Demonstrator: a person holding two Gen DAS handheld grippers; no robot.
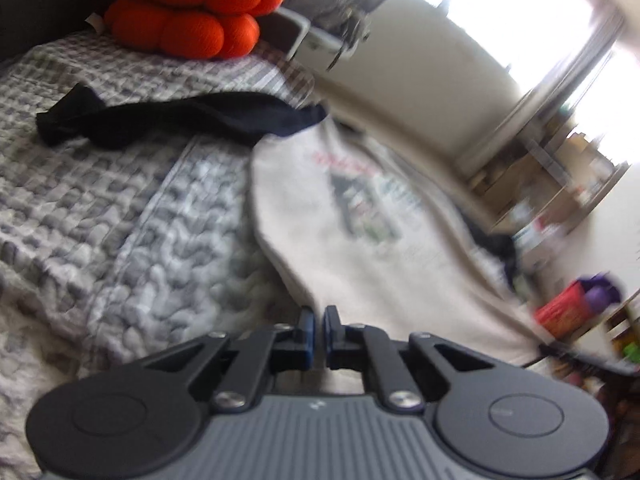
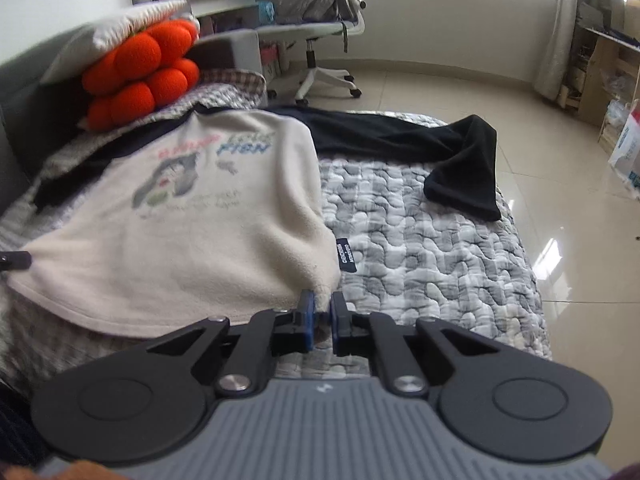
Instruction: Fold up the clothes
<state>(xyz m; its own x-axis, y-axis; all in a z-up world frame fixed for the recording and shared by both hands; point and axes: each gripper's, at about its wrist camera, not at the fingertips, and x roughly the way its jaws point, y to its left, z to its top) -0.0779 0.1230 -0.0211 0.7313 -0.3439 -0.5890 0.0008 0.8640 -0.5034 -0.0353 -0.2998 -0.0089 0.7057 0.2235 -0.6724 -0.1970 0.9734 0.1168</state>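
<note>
A cream sweatshirt (image 1: 360, 240) with a printed chest design and black sleeves lies face up on a grey quilted bed (image 1: 120, 220). My left gripper (image 1: 319, 314) is at the near left corner of its hem, jaws almost together, with the cloth running in between them. In the right wrist view the same sweatshirt (image 2: 200, 240) fills the left half. My right gripper (image 2: 323, 312) pinches the hem's near right corner, which looks raised off the quilt (image 2: 440, 260). One black sleeve (image 2: 460, 160) stretches out to the right, and the other sleeve (image 1: 160, 120) stretches to the left.
An orange knotted cushion (image 2: 140, 76) sits at the head of the bed under a white pillow. Beyond the bed's far edge a white office chair (image 2: 320, 40) draped with clothes stands on a shiny tiled floor (image 2: 560, 160). Wooden shelves (image 1: 540, 180) line the window wall.
</note>
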